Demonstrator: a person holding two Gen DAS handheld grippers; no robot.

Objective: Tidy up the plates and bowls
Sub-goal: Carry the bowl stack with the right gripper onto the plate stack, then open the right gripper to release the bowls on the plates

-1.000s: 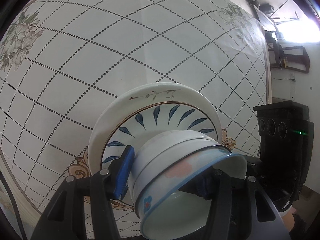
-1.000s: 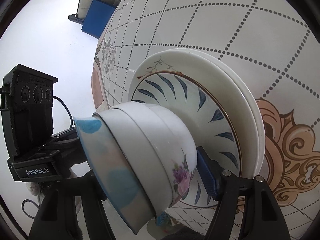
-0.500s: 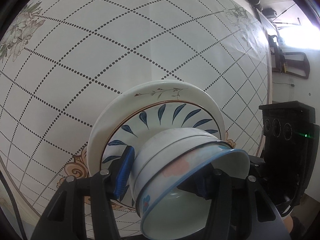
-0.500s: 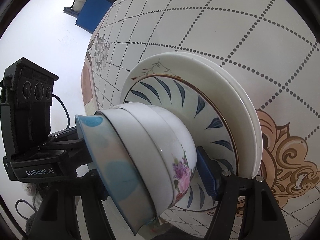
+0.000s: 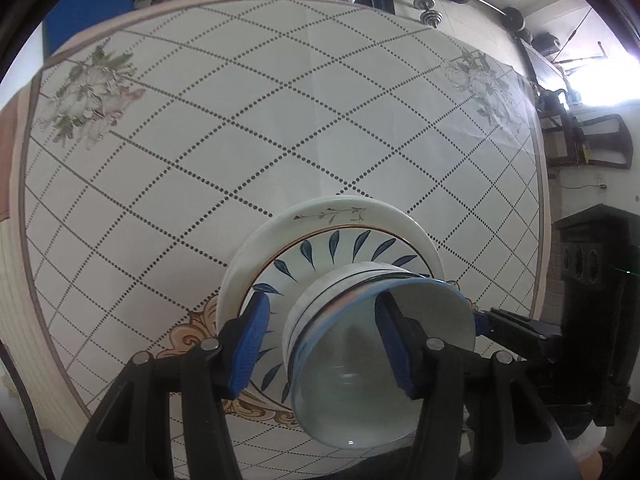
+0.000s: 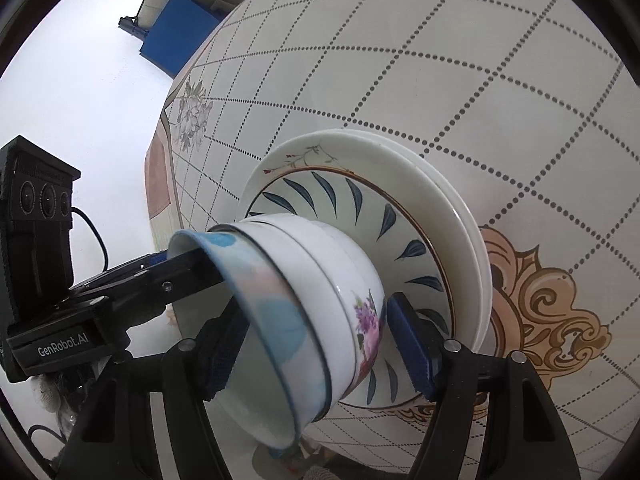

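A stack of nested bowls [image 5: 360, 344] stands on a stack of plates [image 5: 320, 224] near the table's front edge; the top plate has blue leaf marks. The top bowl is blue-rimmed; the lowest bowl bears a purple flower [image 6: 368, 320]. My left gripper [image 5: 324, 336] straddles the bowls' wall, one finger outside and one inside the top bowl. My right gripper [image 6: 316, 344] holds the same bowls [image 6: 296, 304] from the other side, one finger inside and one outside above the plates [image 6: 400, 184]. Whether the pads press the bowls I cannot tell for sure; both look closed on them.
The round table [image 5: 240, 120] wears a white cloth with dotted diamond lines and flower prints. A dark cabinet [image 5: 592, 144] and dumbbells [image 5: 430, 12] lie beyond the far right edge. A blue box [image 6: 176, 28] stands on the floor to the left.
Both grippers and the bowl stack have drawn back and up, so more of the table shows. The bowls stand on the plates as before.
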